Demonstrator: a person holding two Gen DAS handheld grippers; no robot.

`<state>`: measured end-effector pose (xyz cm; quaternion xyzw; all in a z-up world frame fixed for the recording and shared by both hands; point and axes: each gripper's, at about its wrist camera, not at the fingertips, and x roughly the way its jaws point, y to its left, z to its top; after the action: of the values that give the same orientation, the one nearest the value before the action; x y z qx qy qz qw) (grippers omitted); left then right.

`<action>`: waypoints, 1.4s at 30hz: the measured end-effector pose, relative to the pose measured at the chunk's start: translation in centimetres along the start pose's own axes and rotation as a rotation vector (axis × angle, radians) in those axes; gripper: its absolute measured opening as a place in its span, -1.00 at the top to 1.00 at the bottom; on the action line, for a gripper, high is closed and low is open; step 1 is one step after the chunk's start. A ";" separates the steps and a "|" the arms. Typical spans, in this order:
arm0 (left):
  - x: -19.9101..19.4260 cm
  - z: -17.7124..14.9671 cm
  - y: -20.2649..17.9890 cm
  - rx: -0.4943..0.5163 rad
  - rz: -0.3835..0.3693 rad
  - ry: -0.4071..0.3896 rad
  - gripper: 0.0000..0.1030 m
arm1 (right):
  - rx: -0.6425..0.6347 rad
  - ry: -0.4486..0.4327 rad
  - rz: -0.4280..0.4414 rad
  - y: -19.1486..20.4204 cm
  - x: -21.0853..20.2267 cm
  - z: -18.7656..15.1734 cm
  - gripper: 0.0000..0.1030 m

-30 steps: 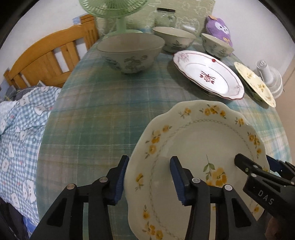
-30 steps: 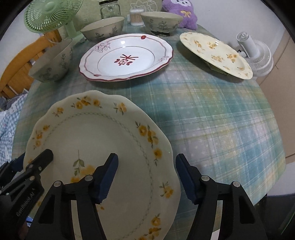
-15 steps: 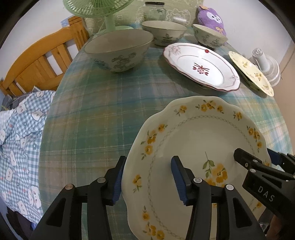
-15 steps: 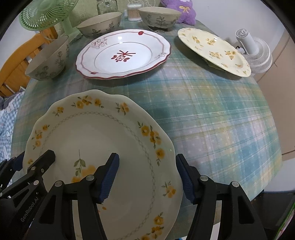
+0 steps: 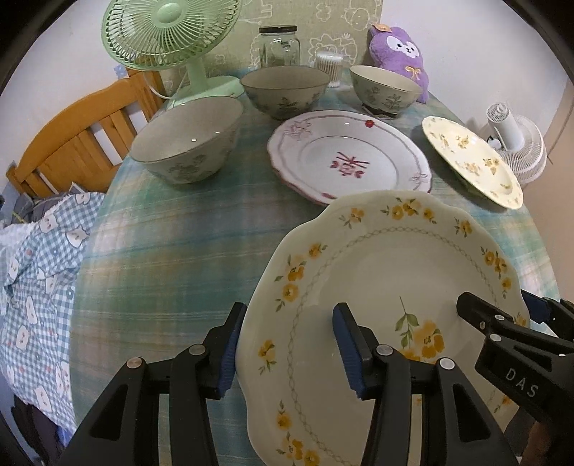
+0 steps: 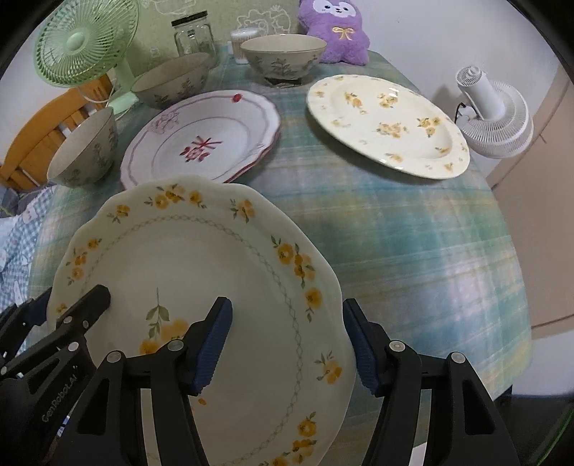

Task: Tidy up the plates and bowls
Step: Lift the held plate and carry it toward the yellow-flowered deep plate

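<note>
A cream plate with yellow flowers (image 5: 387,272) is held above the table by both grippers. My left gripper (image 5: 287,344) is shut on its left rim, one finger over and one under. My right gripper (image 6: 287,340) is shut on its right rim (image 6: 323,286). Beyond it lies a white plate with red pattern (image 5: 348,157) (image 6: 201,139). A second yellow-flower plate (image 5: 473,161) (image 6: 387,118) lies at the right. Three floral bowls stand behind: near left (image 5: 186,143), middle (image 5: 287,86), right (image 5: 384,89).
A green fan (image 5: 168,32), glass jar (image 5: 280,44), cotton swab tub (image 5: 328,64) and purple plush (image 5: 398,46) line the table's far edge. A white fan (image 5: 516,143) stands off the right edge. A wooden bed frame (image 5: 71,136) is at left.
The held plate has risen and moved toward the red-patterned plate; both grippers moved with it and the view now looks more level across the table.
</note>
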<state>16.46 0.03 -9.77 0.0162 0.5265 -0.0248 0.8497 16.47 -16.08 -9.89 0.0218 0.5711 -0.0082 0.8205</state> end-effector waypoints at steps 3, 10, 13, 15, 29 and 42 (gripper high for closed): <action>0.0 0.0 -1.9 -0.006 0.011 0.010 0.04 | -0.008 0.003 0.009 -1.9 0.1 0.3 -0.29; 0.6 0.4 -6.2 -0.017 0.003 0.021 0.04 | -0.017 0.015 -0.006 -6.6 0.3 1.3 -0.28; 1.1 0.6 -7.8 -0.019 -0.001 0.028 0.04 | -0.020 0.023 -0.011 -8.2 0.6 1.7 -0.28; 1.4 0.7 -8.8 -0.023 -0.002 0.033 0.04 | -0.020 0.031 -0.013 -9.2 1.0 1.9 -0.28; 3.4 1.9 -12.2 -0.075 0.044 0.052 0.00 | -0.057 0.072 0.027 -12.2 3.1 2.9 -0.33; 1.1 2.7 -12.8 -0.090 0.058 0.008 -0.56 | -0.059 -0.003 0.074 -12.5 0.3 4.0 -0.52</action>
<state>18.60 -12.89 -9.62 -0.0068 0.5298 0.0235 0.8478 19.89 -28.79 -9.12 0.0185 0.5687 0.0391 0.8214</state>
